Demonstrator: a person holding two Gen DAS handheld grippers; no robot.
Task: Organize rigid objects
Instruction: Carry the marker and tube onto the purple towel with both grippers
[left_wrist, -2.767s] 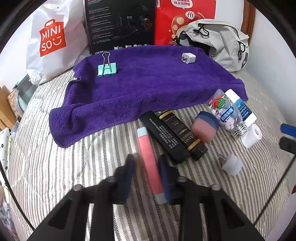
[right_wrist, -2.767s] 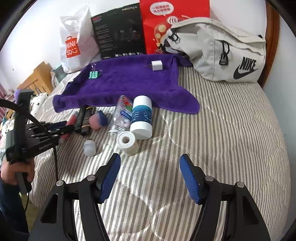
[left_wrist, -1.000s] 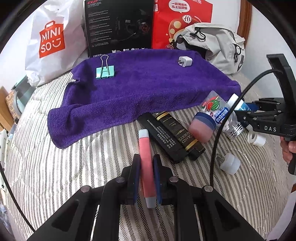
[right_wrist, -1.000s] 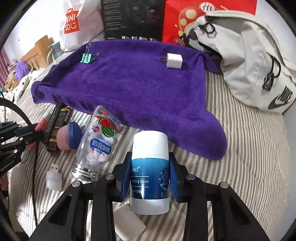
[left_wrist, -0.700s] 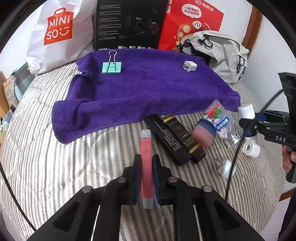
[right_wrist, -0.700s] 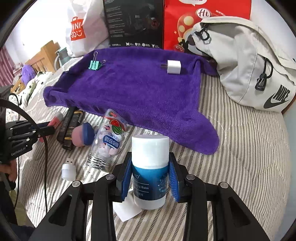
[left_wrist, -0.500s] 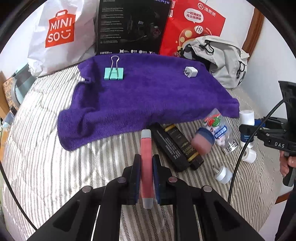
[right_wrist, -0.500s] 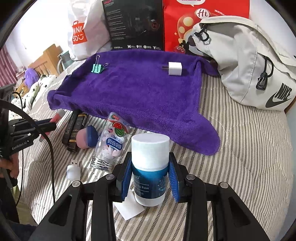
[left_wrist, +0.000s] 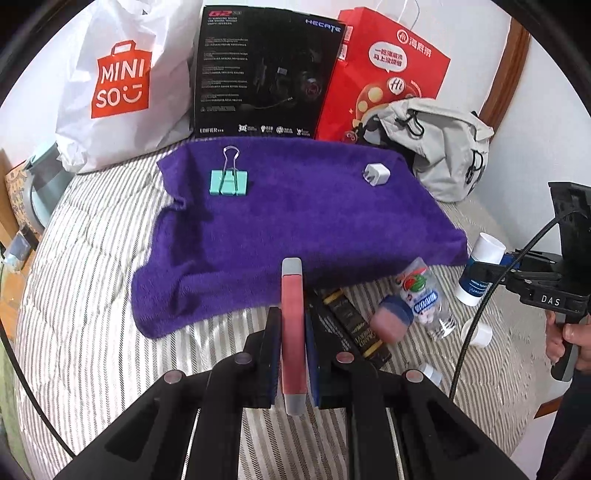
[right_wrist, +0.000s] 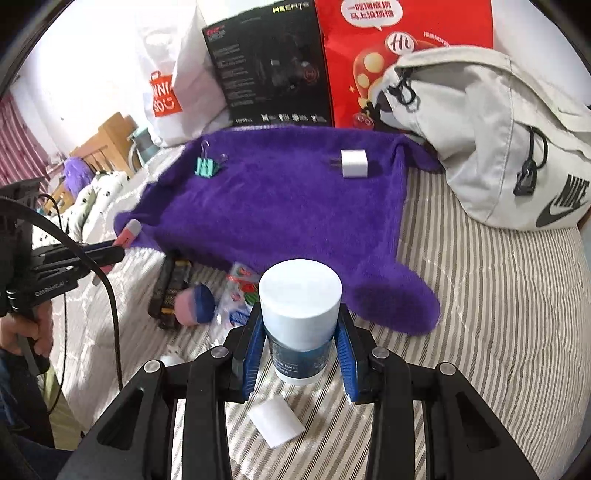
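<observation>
— Purple towel (left_wrist: 295, 225) first, it's the biggest: soft pile on the striped bed, with the teal binder clip (left_wrist: 228, 181) at 11 o'clock on it and the white charger (left_wrist: 376, 174) at 1 o'clock. What does each tool carry?

— Right gripper (right_wrist: 300, 347) is clamped on the balm jar (right_wrist: 300, 317), held just short of the towel's near edge. Rigid plastic, probably light; its smooth round wall could slip, so the mid-body grip suits it. Its long axis runs along the fingers, white cap toward 12 o'clock.

— And the smaller one?

— Left gripper (left_wrist: 291, 354) squeezes the pink tube (left_wrist: 292, 332) at mid-length, above the bed at the towel's near hem. Stiff, slim and light, I judge. It points at 12 o'clock, grey ends fore and aft.
</observation>
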